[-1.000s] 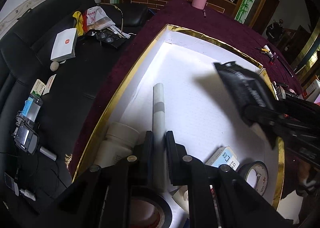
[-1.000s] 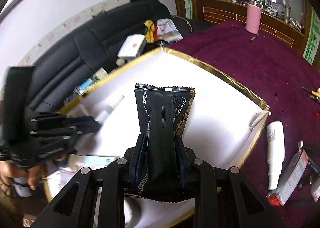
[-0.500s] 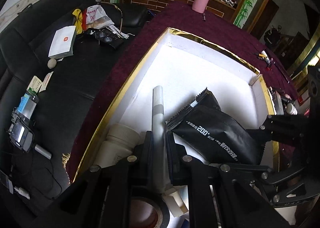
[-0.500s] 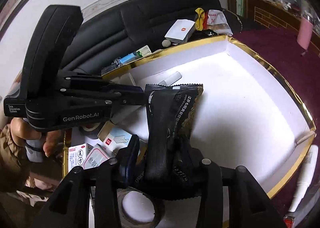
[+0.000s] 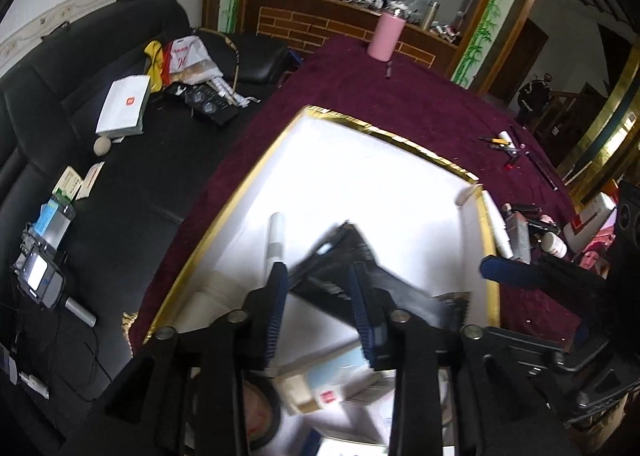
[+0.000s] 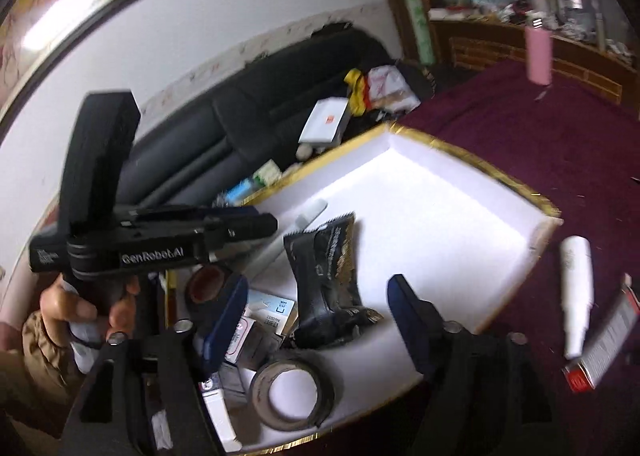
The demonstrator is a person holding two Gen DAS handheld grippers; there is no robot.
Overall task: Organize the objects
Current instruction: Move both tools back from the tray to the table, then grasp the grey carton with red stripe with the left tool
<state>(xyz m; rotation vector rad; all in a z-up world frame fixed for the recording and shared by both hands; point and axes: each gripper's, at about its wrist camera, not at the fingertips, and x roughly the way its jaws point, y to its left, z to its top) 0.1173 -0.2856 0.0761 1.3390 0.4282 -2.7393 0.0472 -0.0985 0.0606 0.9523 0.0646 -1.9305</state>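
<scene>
A white gold-rimmed box (image 5: 360, 128) (image 6: 472, 160) sits on the maroon tablecloth. A black snack pouch (image 6: 330, 280) (image 5: 332, 256) lies in it next to a white tube (image 5: 276, 234) (image 6: 310, 212), small cartons (image 6: 256, 328) and tape rolls (image 6: 292, 392). My left gripper (image 5: 318, 276) is open above the pouch and tube, holding nothing. My right gripper (image 6: 316, 308) is open wide and empty, lifted above the pouch.
A white bottle (image 6: 576, 296) and a red-ended box (image 6: 604, 344) lie on the cloth right of the box. A pink flask (image 5: 386, 36) stands at the far table end. A black sofa (image 5: 80, 176) with clutter lies left.
My right gripper opened and let the black pouch drop into the box, then lifted back. My left gripper opened and released the white tube, which now lies in the box.
</scene>
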